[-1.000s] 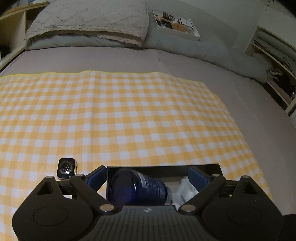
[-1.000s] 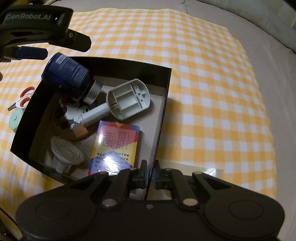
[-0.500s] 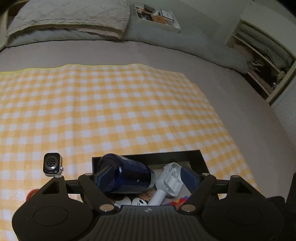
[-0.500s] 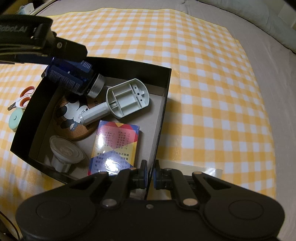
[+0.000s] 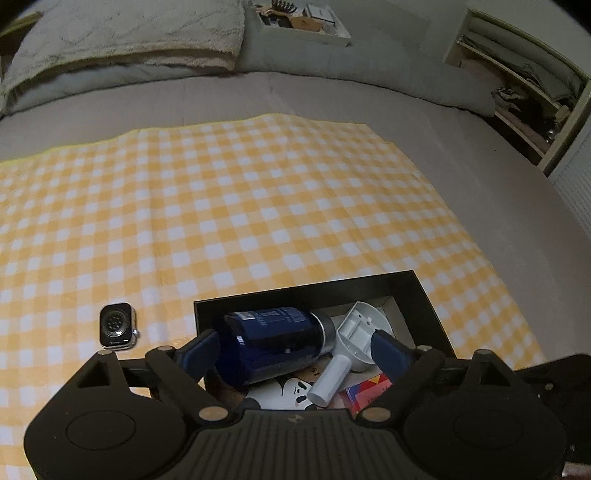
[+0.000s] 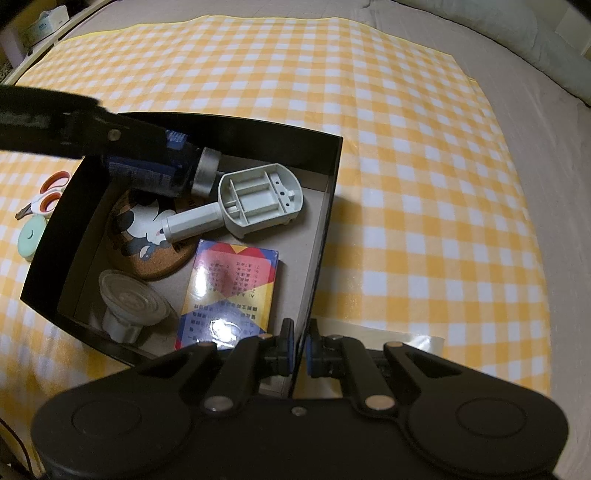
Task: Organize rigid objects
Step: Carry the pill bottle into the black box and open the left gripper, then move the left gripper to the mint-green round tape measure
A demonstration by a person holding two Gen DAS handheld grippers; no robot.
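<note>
A black box [image 6: 325,206] stands on the yellow checked cloth [image 6: 424,184]. In it lie a dark blue bottle [image 5: 273,339], a grey handled part [image 6: 255,203], a colourful card box [image 6: 229,291], a cork coaster [image 6: 147,236] and a clear lid [image 6: 129,299]. My left gripper [image 5: 301,350] is open above the box, its fingers on either side of the bottle, which rests in the box. My right gripper [image 6: 298,350] is shut on the box's near right wall. The box also shows in the left wrist view [image 5: 424,295].
A smartwatch body [image 5: 116,326] lies on the cloth left of the box. Orange-handled scissors [image 6: 48,192] and a mint round object [image 6: 31,236] lie on the cloth beside the box's left wall. Pillows [image 5: 129,40] and a tray [image 5: 303,22] are at the bed's head, shelves [image 5: 524,96] at right.
My left gripper carried the blue bottle down into the box and let it go; the bottle now lies there. The right gripper has kept its hold on the box wall.
</note>
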